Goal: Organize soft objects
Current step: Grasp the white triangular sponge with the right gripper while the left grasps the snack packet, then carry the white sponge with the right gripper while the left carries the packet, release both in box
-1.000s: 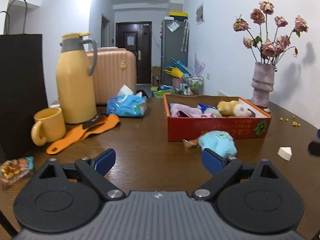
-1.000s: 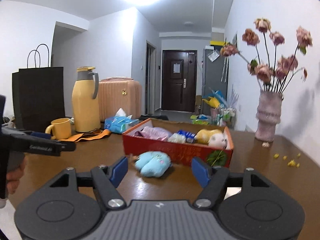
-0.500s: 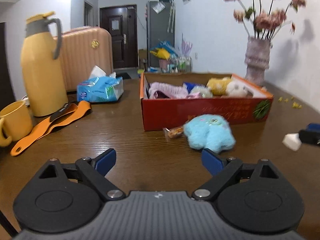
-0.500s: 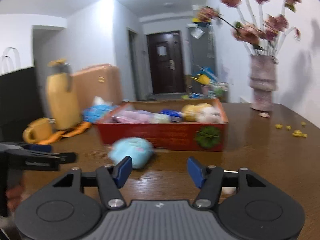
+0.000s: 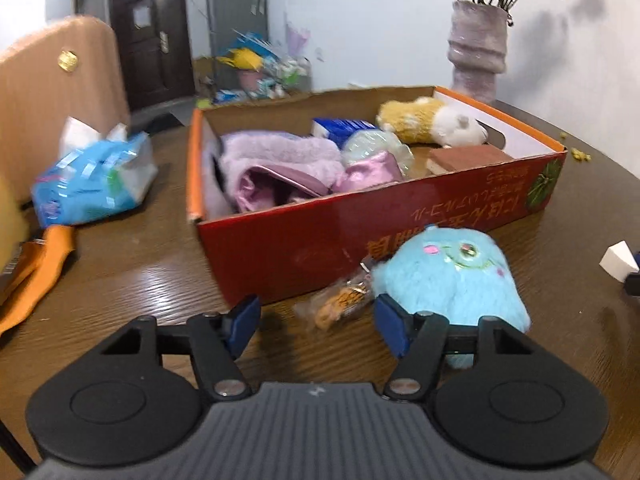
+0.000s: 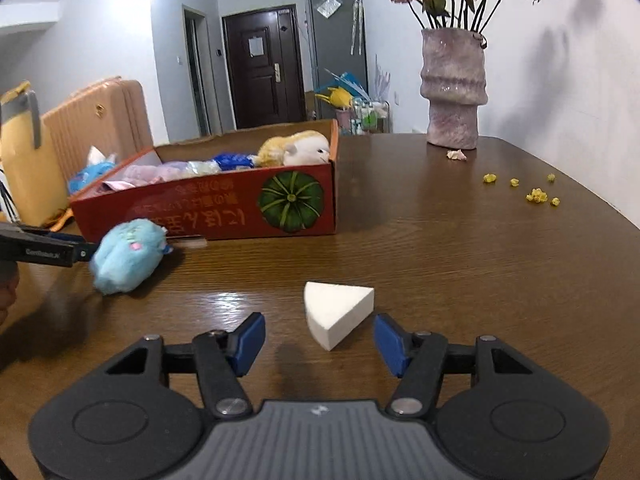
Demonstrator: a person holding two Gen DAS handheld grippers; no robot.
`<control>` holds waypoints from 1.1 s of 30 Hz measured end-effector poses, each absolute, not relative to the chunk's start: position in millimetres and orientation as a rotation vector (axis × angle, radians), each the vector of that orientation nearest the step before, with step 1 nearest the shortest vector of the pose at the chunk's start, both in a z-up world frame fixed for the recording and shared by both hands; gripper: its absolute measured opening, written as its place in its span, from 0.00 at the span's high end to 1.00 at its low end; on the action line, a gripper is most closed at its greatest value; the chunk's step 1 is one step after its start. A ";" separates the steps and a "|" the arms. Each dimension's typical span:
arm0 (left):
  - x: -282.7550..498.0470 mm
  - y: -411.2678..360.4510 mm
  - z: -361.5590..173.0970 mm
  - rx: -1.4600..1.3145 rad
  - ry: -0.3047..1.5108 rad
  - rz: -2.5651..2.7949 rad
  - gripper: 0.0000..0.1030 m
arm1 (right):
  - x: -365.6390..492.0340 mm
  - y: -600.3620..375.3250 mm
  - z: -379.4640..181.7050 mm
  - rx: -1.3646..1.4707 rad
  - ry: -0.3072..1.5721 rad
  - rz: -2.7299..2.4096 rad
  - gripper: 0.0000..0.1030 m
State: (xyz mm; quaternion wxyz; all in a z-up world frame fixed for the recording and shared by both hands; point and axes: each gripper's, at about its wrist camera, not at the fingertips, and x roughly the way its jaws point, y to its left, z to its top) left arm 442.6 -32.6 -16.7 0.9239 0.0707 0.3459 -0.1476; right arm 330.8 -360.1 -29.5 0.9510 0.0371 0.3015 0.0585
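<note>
Blue plush toy (image 5: 452, 276) lies on table (image 6: 440, 248) against front wall of red box (image 5: 304, 236); long axis runs roughly along that wall. Left gripper (image 5: 316, 322) jaws apart, just been closing, holding nothing; snack packet (image 5: 340, 302) just beyond them. Right gripper (image 6: 318, 338) jaws apart, grips nothing; white foam wedge (image 6: 338, 312) lies just ahead, its narrow edge toward the camera.

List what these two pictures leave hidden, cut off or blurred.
- Left view: the blue plush toy's near side, behind the left hand-held gripper.
- Left view: the snack packet, too blurred to read.
- Right view: the box's floor, behind its front wall.
- Right view: the yellow flask, cut off by the left edge.
</note>
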 end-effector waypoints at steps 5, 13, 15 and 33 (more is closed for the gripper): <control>449.4 -38.0 -18.9 0.158 0.710 -0.338 0.49 | 351.2 -350.1 -31.7 0.051 0.629 0.136 0.50; 443.0 -50.6 -16.5 0.144 0.704 -0.342 0.85 | 357.3 -352.9 -27.3 0.058 0.614 0.132 0.71; 435.4 -52.4 -14.6 0.136 0.701 -0.343 0.86 | 354.3 -351.2 -24.2 0.058 0.602 0.132 0.72; 260.8 1.4 35.5 -0.092 0.620 -0.166 0.86 | 220.5 -323.9 4.8 0.110 0.525 0.245 0.72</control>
